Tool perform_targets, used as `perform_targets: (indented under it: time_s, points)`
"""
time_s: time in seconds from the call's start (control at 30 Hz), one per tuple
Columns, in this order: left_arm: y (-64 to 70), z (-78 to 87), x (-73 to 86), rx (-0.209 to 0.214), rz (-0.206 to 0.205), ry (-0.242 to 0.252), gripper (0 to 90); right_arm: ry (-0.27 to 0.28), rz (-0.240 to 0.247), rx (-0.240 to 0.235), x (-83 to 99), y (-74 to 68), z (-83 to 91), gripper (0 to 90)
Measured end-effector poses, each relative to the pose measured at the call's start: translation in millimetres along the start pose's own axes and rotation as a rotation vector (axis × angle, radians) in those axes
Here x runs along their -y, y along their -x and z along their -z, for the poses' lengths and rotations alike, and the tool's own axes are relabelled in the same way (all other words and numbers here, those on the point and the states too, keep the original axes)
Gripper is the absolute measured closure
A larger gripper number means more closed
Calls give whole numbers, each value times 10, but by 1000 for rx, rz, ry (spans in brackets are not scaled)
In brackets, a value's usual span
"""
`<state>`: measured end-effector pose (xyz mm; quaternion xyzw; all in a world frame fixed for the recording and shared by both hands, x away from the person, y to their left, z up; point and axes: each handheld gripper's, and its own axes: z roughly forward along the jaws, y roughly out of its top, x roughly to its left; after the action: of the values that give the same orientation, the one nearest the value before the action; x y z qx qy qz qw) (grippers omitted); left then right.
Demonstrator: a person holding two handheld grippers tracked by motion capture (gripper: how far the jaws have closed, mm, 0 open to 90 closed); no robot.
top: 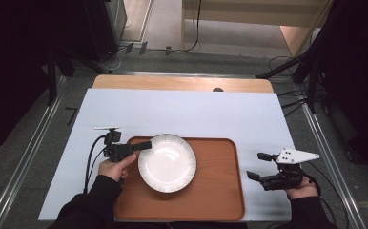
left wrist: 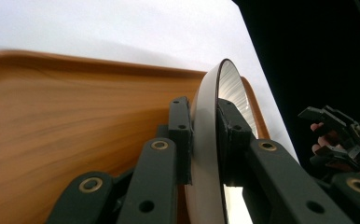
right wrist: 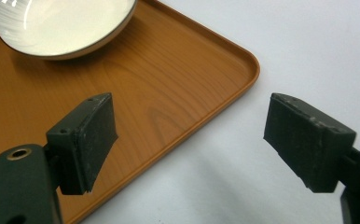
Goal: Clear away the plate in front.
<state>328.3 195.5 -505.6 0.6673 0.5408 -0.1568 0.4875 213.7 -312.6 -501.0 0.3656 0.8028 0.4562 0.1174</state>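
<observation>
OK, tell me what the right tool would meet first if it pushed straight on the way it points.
Probably the right edge of the wooden tray: the right tool, open and empty, points left toward it over the white sheet. Height above the sheet is unclear.

Two black, matte, hand-held grippers are seen, each held by a person in dark, black long sleeves (top: 84, 205).

The left gripper (top: 144, 145) is built of black linkage bars joined by brass-coloured rivets (left wrist: 160, 145), with small round screw holes drilled in the bars. Its flat rectangular pads (left wrist: 182, 135) are black. A black cable (top: 90, 162) is looped from its rear, and a small pale bar is mounted above it.

The right gripper (top: 259, 165) is topped by a grey three-cornered plate (top: 294, 156) marked with small dark holes. Its blocky black pads (right wrist: 308, 140) are scuffed along the edges, and a brass rivet (right wrist: 18, 153) is set in one arm beside the nearer pad.
</observation>
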Motion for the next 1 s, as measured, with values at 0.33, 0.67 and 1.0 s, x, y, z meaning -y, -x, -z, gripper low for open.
perform_targets:
  time_s: [0.33, 0.67, 1.0]
  points:
    - [53, -117, 39, -10, -28, -40, 788, -9, 8, -2, -1, -2, 0, 176]
    - [140, -224, 59, -87, -141, -102, 825, -16, 16, 1, -5, -8, -12, 178]
    - [123, -295, 88, -124, -163, -132, 834, -20, 14, -2, -6, -16, -17, 178]
